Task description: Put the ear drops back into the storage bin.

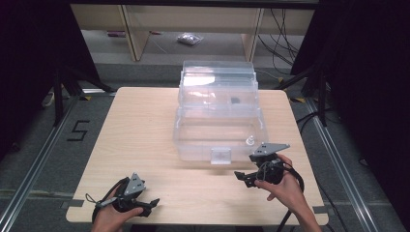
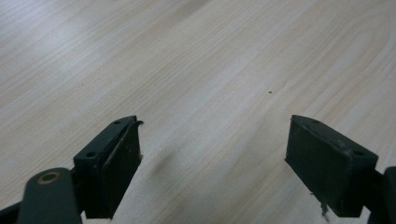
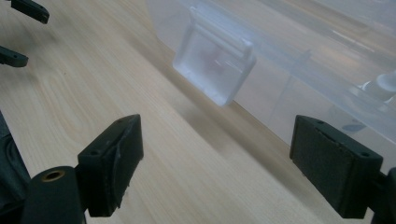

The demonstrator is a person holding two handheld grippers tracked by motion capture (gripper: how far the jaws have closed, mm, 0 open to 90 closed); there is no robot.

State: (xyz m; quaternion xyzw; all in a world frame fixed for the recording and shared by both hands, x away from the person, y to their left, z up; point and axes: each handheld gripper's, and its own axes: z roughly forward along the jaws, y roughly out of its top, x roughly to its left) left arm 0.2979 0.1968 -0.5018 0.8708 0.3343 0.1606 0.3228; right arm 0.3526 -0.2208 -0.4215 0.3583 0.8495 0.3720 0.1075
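While both tools sit low at the near edge of the table (image 1: 145, 121), the work in hand reads as the clear plastic box, entered here from left to right.

Item 1, left gripper (image 1: 151, 205): held by the left hand (image 1: 112, 216) at the near left corner, jaws apart with nothing between them. In the left gripper view the left gripper (image 2: 212, 154) looks down on bare wood grain. It lies well apart from the box.

Item 2, clear plastic box (image 1: 220, 113): stands at table centre toward the far edge, lid raised behind it, its long axis running left to right across the table. Its front latch (image 1: 221, 155) hangs at the middle of the near wall. A small pale item (image 1: 250, 140) rests inside near the right front corner, too small to identify.

Item 3, right gripper (image 1: 243, 178): held by the right hand (image 1: 283, 186), near the box's right front corner, jaws apart and holding nothing. In the right gripper view the right gripper (image 3: 217, 163) points along the near wall, the front latch (image 3: 215, 63) ahead and slightly left of the jaw gap, the box wall (image 3: 299, 93) running off to the right.

Judgement: the right gripper is much the nearer. The latch lies to its left and a little farther from the person, so a short move that way should bring the jaws onto it.
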